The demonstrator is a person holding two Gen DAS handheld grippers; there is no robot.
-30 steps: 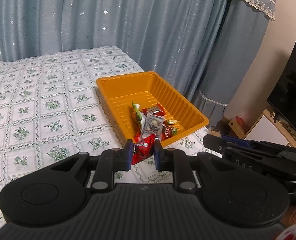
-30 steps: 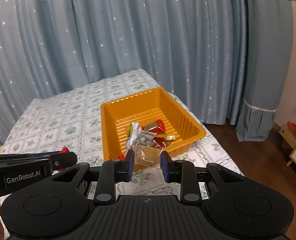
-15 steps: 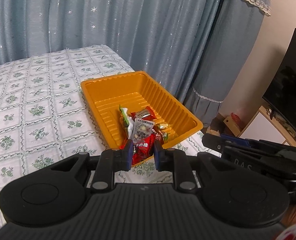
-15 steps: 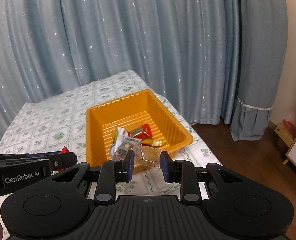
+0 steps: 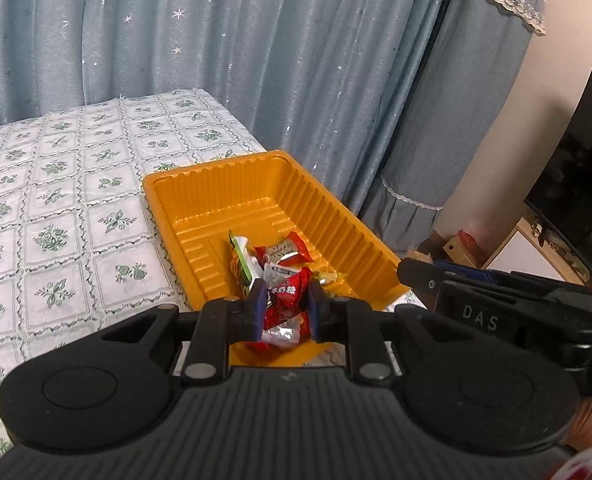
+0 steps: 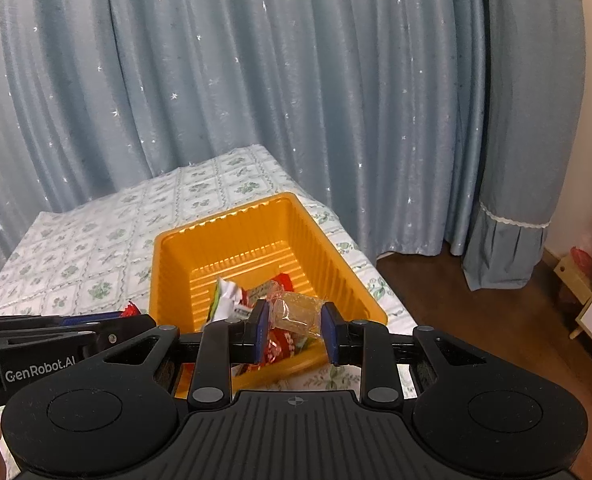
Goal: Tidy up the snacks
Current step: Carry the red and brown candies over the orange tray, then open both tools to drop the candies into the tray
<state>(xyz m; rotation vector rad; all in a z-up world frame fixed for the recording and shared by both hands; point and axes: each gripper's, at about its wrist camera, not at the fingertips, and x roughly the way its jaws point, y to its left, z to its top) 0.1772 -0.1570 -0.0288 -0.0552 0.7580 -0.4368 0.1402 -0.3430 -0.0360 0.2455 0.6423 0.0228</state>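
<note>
Right up close, the left gripper [image 5: 284, 310] has its jaws clamped on a red candy packet [image 5: 286, 300], crinkled foil end hanging toward the camera, hovering over the near end of the orange tray [image 5: 216, 184]. Alongside it, the right gripper [image 6: 294, 330] pinches a clear-wrapped snack [image 6: 297, 314] between its blue pads; that piece lies crosswise, long axis running from pad to pad, twisted wrapper end poking up at the left pad, also above the tray's near end. Just beyond both sets of fingers, a loose heap of snack packets [image 5: 274, 258] sits on the tray floor at the near end, a green-and-white one standing on edge at the left. The tray's long axis runs away from the cameras, angled off to the right, its far half bare. Under it, a floral checked tablecloth [image 5: 56, 200]. Behind all of it, blue star-speckled curtains [image 6: 256, 80].
</note>
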